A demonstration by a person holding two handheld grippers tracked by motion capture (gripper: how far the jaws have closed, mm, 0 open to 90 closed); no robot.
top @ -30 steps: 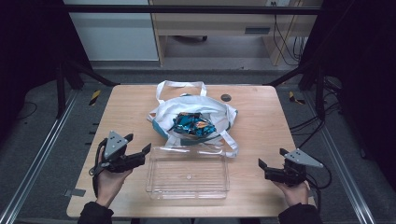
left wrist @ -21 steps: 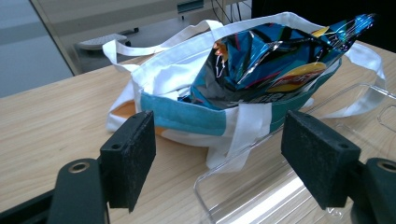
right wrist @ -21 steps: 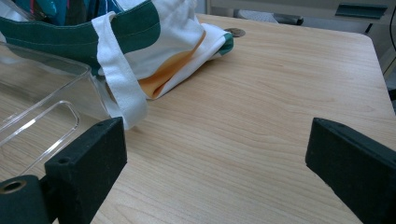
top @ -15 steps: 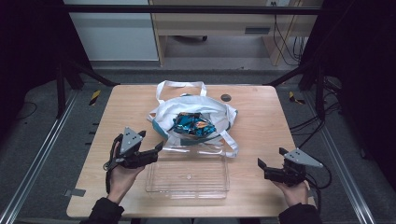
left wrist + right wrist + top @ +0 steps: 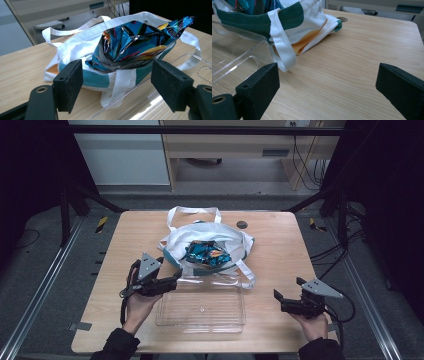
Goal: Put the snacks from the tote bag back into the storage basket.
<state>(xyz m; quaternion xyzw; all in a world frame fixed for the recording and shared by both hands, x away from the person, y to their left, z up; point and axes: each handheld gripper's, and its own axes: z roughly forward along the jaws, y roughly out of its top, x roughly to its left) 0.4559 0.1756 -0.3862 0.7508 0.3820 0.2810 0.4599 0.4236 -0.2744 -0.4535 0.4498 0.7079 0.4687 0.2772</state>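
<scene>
A white tote bag (image 5: 235, 240) with a teal band lies at the table's middle, its mouth holding shiny blue snack packets (image 5: 207, 254). A clear plastic tray (image 5: 200, 310) sits just in front of it, with nothing in it. My left gripper (image 5: 176, 279) is open at the tray's far left corner, pointing at the bag. In the left gripper view the packets (image 5: 135, 42) and bag (image 5: 82, 50) lie a little beyond the open gripper (image 5: 117, 82). My right gripper (image 5: 287, 288) is open over bare wood right of the tray. Its own view shows the gripper (image 5: 327, 82) wide open, with the bag (image 5: 307, 25) and tray (image 5: 237, 50) at the left.
A small dark disc (image 5: 242, 224) lies on the wooden table (image 5: 280, 245) behind the bag. The bag's white straps (image 5: 192, 212) trail toward the far edge, and one strap (image 5: 283, 47) drapes by the tray's corner. A metal frame and cables surround the table.
My left gripper has moved right and forward from the table's left side up to the bag and the tray's corner. The right gripper has stayed put.
</scene>
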